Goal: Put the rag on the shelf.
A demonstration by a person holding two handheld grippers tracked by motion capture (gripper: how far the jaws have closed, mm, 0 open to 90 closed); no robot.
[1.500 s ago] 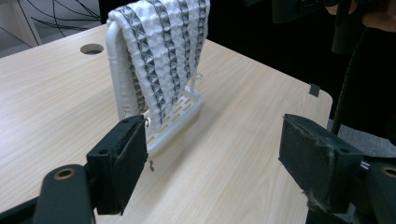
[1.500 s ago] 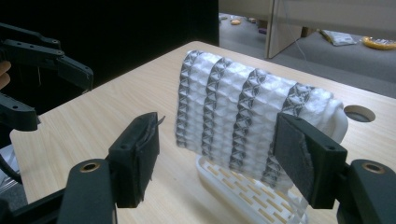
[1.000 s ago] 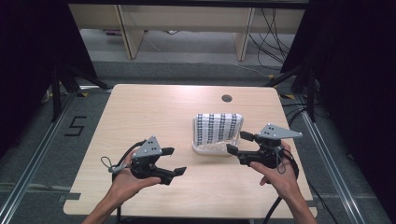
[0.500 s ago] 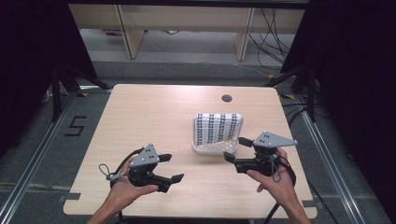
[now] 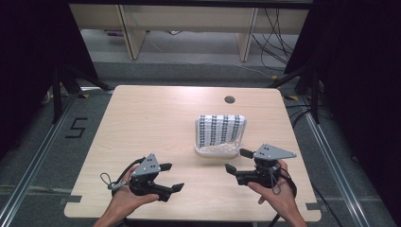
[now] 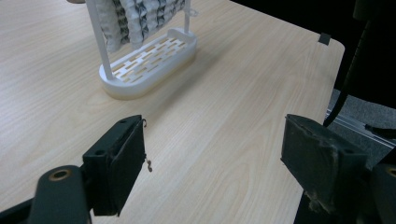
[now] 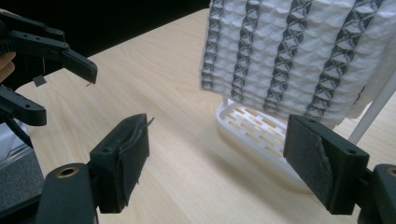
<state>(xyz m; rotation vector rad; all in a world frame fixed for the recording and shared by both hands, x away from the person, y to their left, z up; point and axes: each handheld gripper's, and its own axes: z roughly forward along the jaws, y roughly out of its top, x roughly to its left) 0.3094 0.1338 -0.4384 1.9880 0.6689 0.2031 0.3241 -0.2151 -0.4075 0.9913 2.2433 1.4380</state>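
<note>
I count two grippers, one in each of my two hands: my left gripper [image 5: 171, 177] and my right gripper [image 5: 238, 160], and each has two black jaws, so four jaws in all, every pair standing wide apart with nothing between. On the one wooden table [image 5: 151, 127] there is one white rack [image 5: 216, 150], and over it hangs one white cloth [image 5: 221, 129] with four dark patterned stripes running down the side I can see. The tabletop has one small round hole [image 5: 230, 100] near its far edge.

Striped towel [image 5: 221, 130] on white rack [image 5: 216, 150], both grippers open nearby
</note>
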